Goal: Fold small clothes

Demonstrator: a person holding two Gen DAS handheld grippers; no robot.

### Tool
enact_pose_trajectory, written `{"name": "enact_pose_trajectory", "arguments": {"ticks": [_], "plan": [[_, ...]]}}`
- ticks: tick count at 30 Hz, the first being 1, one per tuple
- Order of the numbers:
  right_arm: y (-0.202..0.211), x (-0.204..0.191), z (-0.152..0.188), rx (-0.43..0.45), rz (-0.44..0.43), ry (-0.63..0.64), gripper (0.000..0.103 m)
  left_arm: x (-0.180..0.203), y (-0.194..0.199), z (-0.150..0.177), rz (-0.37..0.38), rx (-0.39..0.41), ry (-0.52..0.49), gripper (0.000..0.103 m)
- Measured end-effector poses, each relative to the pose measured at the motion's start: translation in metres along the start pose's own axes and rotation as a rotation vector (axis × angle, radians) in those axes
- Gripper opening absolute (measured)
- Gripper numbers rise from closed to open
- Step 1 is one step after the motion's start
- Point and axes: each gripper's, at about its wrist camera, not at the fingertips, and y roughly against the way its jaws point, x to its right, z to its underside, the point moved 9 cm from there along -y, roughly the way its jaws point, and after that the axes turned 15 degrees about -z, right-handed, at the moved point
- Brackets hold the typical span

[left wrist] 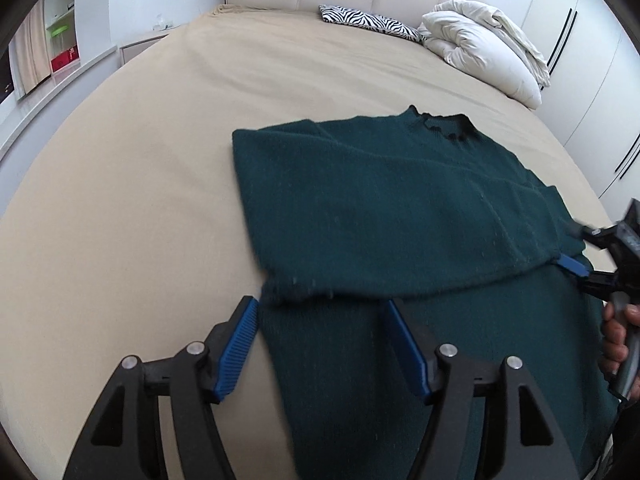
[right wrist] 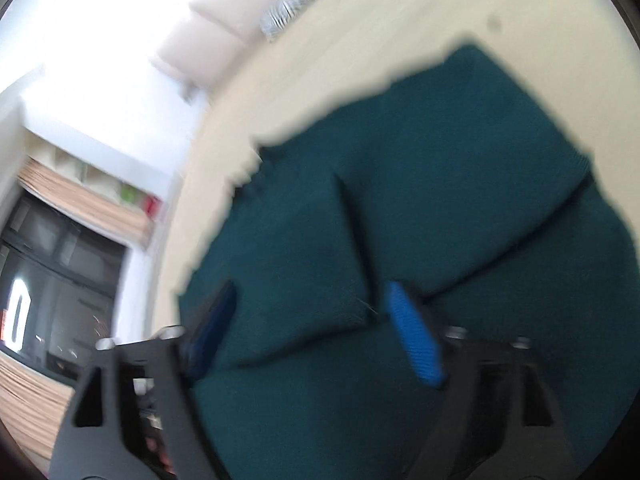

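- Dark green knit sweater (left wrist: 400, 208) lies on a beige bed (left wrist: 140, 184), upper part folded over the lower.
- Left gripper (left wrist: 320, 316) hovers with jaws spread at the folded edge.
- Right gripper (right wrist: 310, 308) is released above the cloth; the view is blurred.
- White duvet (left wrist: 480, 44) sits bundled near the headboard.

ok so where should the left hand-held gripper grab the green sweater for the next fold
Probably the near left corner of the folded-over layer of the green sweater. That edge lies across the body just ahead of the open left hand-held gripper, so coming in low from the near side, one finger under the flap, looks easiest. The right hand-held gripper sits at the same edge's other end.
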Motion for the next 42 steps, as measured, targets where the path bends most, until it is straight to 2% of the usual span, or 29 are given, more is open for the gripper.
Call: {"name": "enact_pose_trajectory", "arguments": {"ticks": [1, 3, 5, 8, 11, 13, 16, 19, 20, 22, 25, 27, 31, 33, 36, 42], "plan": [[0.002, 0.000, 0.000, 0.002, 0.017, 0.025, 0.068, -0.001, 0.004, 0.004, 0.007, -0.006, 0.004, 0.068], [0.017, -0.003, 0.005, 0.021, 0.052, 0.028, 0.068, -0.004, 0.016, 0.017, 0.035, -0.017, 0.025, 0.069], [0.039, -0.012, 0.013, 0.057, 0.029, 0.022, 0.069, -0.007, 0.032, 0.031, 0.085, -0.026, 0.064, 0.072], [0.088, -0.036, 0.027, 0.126, 0.023, 0.135, 0.070, -0.006, 0.054, 0.058, 0.165, -0.056, 0.089, 0.075], [0.145, -0.048, 0.046, 0.161, 0.083, 0.251, 0.076, -0.001, 0.074, 0.091, 0.222, -0.094, 0.085, 0.079], [0.182, -0.046, 0.068, 0.151, 0.147, 0.312, 0.076, 0.004, 0.086, 0.114, 0.261, -0.128, 0.071, 0.079], [0.222, -0.026, 0.097, 0.088, 0.220, 0.331, 0.076, 0.008, 0.100, 0.141, 0.294, -0.167, 0.056, 0.080], [0.254, 0.002, 0.121, 0.061, 0.296, 0.284, 0.076, 0.010, 0.111, 0.163, 0.333, -0.208, 0.063, 0.082], [0.259, 0.013, 0.128, 0.057, 0.294, 0.250, 0.076, 0.009, 0.114, 0.170, 0.342, -0.226, 0.070, 0.082], [0.296, 0.041, 0.149, 0.054, 0.272, 0.162, 0.074, 0.006, 0.117, 0.182, 0.338, -0.253, 0.075, 0.082], [0.302, 0.068, 0.174, 0.030, 0.279, 0.066, 0.068, 0.004, 0.119, 0.201, 0.366, -0.301, 0.099, 0.082], [0.304, 0.079, 0.189, 0.013, 0.261, 0.030, 0.062, 0.007, 0.122, 0.207, 0.369, -0.298, 0.092, 0.082], [0.299, 0.084, 0.207, -0.010, 0.243, 0.034, 0.049, 0.005, 0.126, 0.212, 0.397, -0.327, 0.141, 0.081], [0.300, 0.081, 0.214, -0.025, 0.217, 0.028, 0.045, 0.004, 0.126, 0.214, 0.397, -0.342, 0.153, 0.078], [0.301, 0.081, 0.219, -0.037, 0.201, 0.023, 0.032, 0.005, 0.129, 0.221, 0.400, -0.372, 0.157, 0.072], [0.302, 0.082, 0.213, -0.032, 0.153, -0.033, 0.023, 0.002, 0.131, 0.231, 0.453, -0.446, 0.203, 0.061]]}}
